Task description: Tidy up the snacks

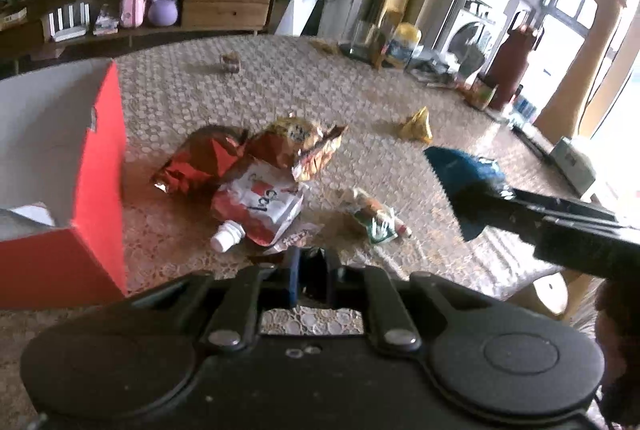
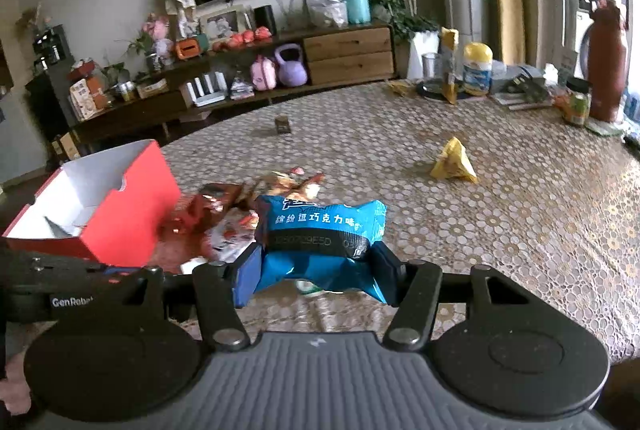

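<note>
Left wrist view shows the red cardboard box with a white inside at the left edge of the frame, open at the top, with only a pale scrap visible low inside it; how much it already holds cannot be told. The right tongs grip a blue foil snack packet with white lettering by its two sides, held above the worktop and not yet over the box. The left tongs are closed, with a bit of dark wrapper seemingly pinched between the pads, though what it belongs to cannot be made out.

Judging from this, the sorting is at an early or middle stage. Still loose on the worktop are a crumpled red and gold foil bag, a gold and orange crinkled bag touching it, a red and white spouted pouch with a white cap just below them, a small green and white wrapped snack near the centre, a yellow pyramid-shaped packet well apart toward the right, and a small brown item far back.

The worktop carries a beige lace-patterned cloth. At the upper right of the right wrist view stand a yellow-lidded jar and a tall dark red flask. Behind, a low wooden sideboard holds a purple kettlebell, toys and plants.
</note>
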